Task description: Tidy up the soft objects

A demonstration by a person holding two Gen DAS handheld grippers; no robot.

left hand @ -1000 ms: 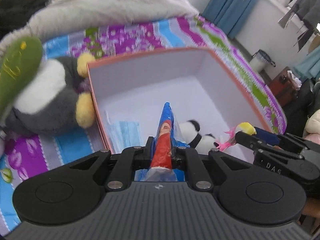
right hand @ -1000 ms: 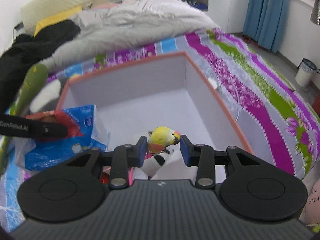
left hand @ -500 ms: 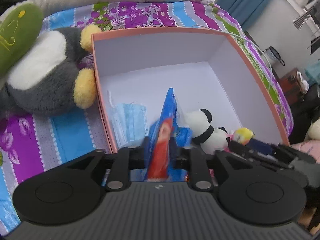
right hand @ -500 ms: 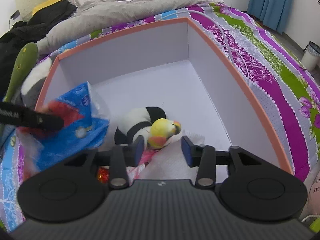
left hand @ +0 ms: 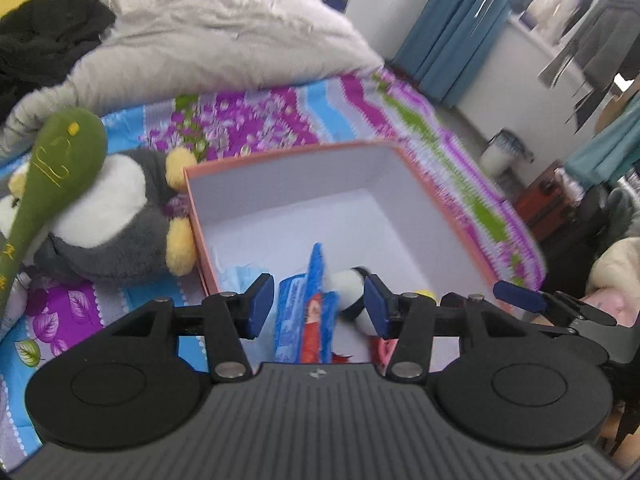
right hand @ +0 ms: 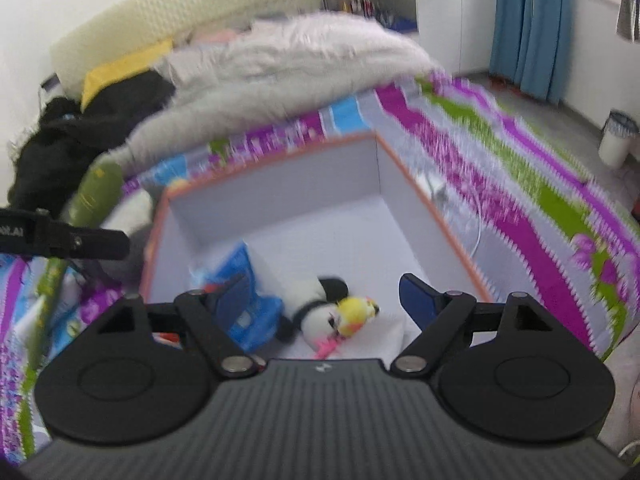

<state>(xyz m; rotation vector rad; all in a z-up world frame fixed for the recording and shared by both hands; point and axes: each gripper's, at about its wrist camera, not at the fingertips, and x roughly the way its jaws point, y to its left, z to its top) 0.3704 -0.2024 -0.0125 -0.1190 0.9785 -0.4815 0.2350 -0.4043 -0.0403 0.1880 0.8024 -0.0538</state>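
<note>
Blue-and-red crinkly plastic packet (left hand: 306,312): light, slippery, limp; best pinched along its top edge. Lies at near-left corner of orange-rimmed white cardboard box (left hand: 420,184), beside black-and-white panda plush (right hand: 316,304). Left gripper (left hand: 318,304) and right gripper (right hand: 324,292): jaws opening, nothing held.

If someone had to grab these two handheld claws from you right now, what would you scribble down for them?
Left gripper: jaws opening, nothing pinched; blue-and-red plastic packet stands loose between them.
Right gripper: jaws opening, empty.
In the orange-rimmed white box: the packet, small black-and-white panda plush, yellow-headed bird plush, pale blue face mask.
Left out on the bed: large grey-and-white penguin plush, green spoon-shaped plush.
</note>
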